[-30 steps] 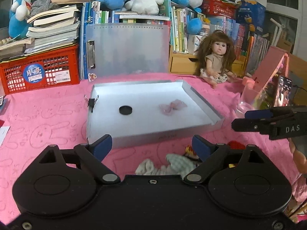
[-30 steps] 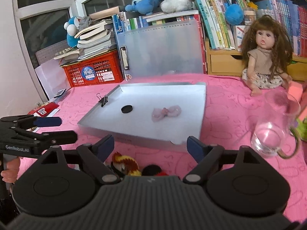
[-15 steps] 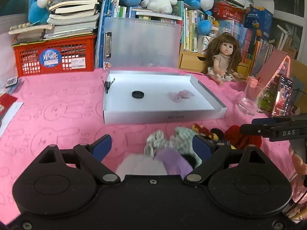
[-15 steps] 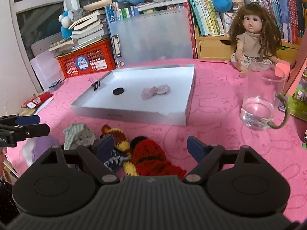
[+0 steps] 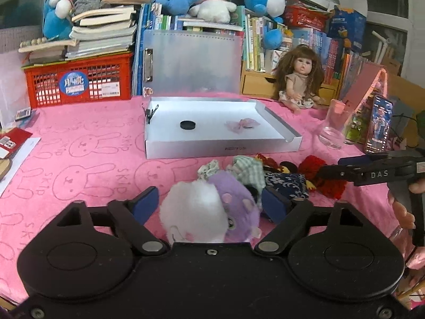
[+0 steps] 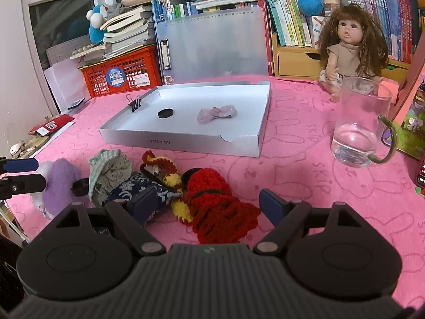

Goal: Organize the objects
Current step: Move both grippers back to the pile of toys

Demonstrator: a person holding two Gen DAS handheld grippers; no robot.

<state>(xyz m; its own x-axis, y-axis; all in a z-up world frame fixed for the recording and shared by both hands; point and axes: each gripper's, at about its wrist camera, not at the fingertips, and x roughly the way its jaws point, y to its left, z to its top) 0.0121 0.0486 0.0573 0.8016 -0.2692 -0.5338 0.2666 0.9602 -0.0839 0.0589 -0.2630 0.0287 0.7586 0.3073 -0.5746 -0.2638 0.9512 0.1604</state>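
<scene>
Our left gripper (image 5: 209, 203) has its fingers spread around a white-and-purple plush (image 5: 209, 212) that sits between them on the pink worktop (image 5: 79, 164). Our right gripper (image 6: 205, 202) also holds its fingers spread, low over a red knit piece (image 6: 215, 207). Beside it lie a blue patterned cloth (image 6: 138, 186), a green checked cloth (image 6: 109, 170) and a red-yellow knit (image 6: 159, 170), all heaped together. Beyond the heap a white tray (image 6: 186, 139) carries a black disc (image 6: 165, 113) and a pink bow (image 6: 216, 113), with a binder clip (image 6: 135, 103) on its rim. A glass mug (image 6: 358, 133) stands to the right.
</scene>
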